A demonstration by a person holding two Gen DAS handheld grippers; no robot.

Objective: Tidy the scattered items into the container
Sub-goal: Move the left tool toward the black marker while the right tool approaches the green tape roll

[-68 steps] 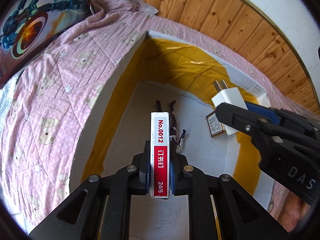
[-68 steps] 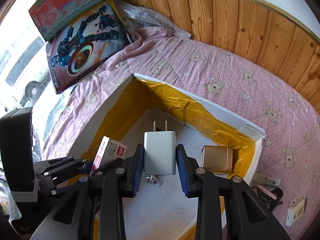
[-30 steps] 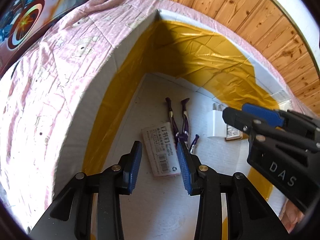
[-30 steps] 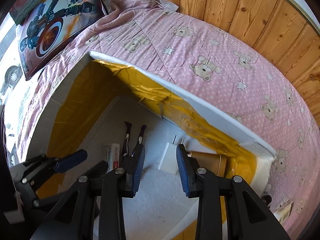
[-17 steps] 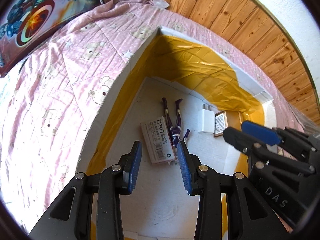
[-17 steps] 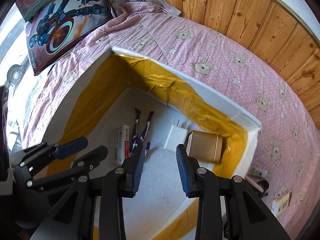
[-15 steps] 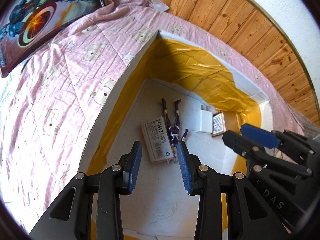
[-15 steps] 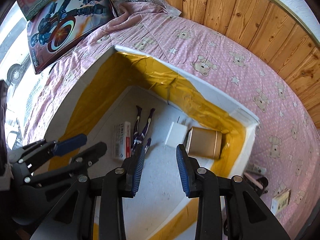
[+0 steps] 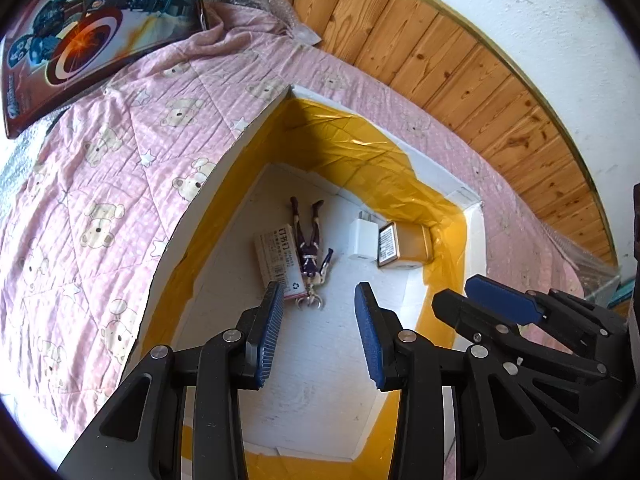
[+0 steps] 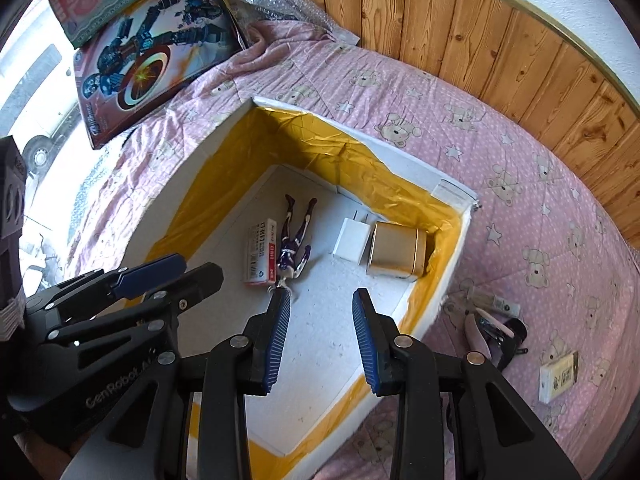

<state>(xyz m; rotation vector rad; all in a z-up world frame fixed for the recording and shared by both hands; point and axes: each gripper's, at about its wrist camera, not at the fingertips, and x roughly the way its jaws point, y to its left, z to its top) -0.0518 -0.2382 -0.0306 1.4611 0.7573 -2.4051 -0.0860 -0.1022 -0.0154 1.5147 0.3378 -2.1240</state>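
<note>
container [image 10: 420, 184]: white foam box with yellow tape lining the inner walls, sits on the bed's pink bear quilt [image 10: 500, 152].
inside it: staple box [image 10: 261, 251] lying flat, purple figurine [image 10: 294, 246] touching its right edge, white charger [image 10: 352, 236] just beside the gold tin [image 10: 396, 254] in the far right corner.
still outside: small cream box [image 10: 558, 376], a black and pink clump [image 10: 496, 332] and a small flat packet [image 10: 494, 302] on the quilt right of the box.
your left hand-held gripper [image 9: 318, 330]: released, jaws apart, nothing between them, above the box floor.
your right hand-held gripper [image 10: 322, 330]: released too, empty, over the near part of the box.
surroundings: toy boxes [image 10: 152, 52] against the wood panel wall [image 10: 480, 40].
</note>
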